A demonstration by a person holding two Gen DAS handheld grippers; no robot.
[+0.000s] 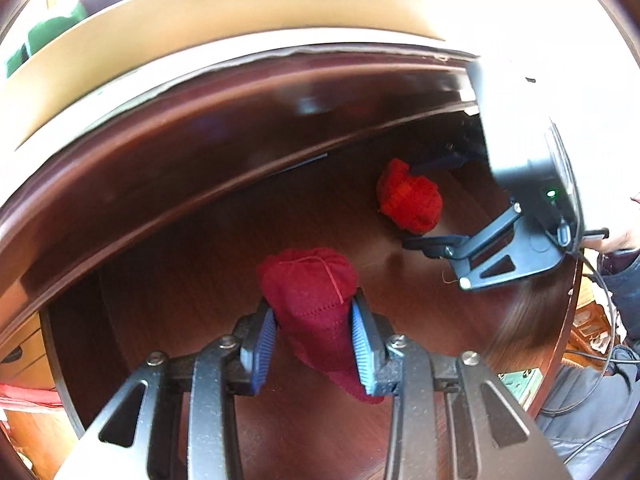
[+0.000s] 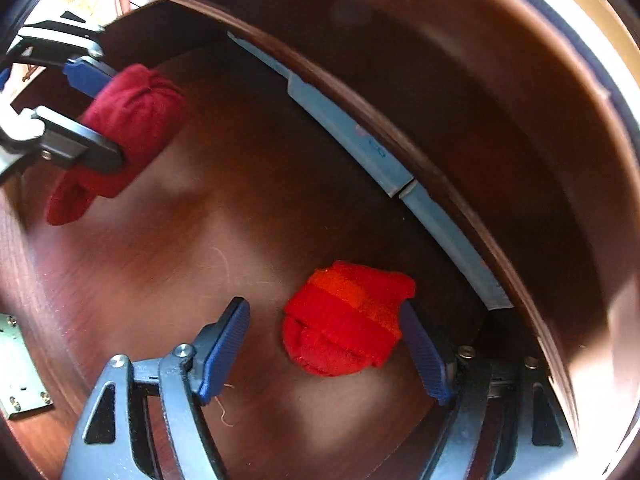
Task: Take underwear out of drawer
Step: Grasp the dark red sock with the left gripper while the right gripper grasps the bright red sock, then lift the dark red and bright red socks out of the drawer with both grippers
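The wooden drawer stands open, seen from above. A dark red rolled underwear hangs over its floor, and my left gripper is shut on it with both blue pads pressed into the cloth. In the right wrist view that same dark red roll appears at upper left, pinched by the left gripper. A bright red rolled underwear lies on the drawer floor near the back wall. My right gripper is open around it: the right pad is at the roll's edge, the left pad stands apart.
A pale blue strip runs along the drawer's back wall under the dark cabinet front. Green cloth lies on the tan surface above. A metal bracket sits at the left edge. Cables and a person's hand are at the right.
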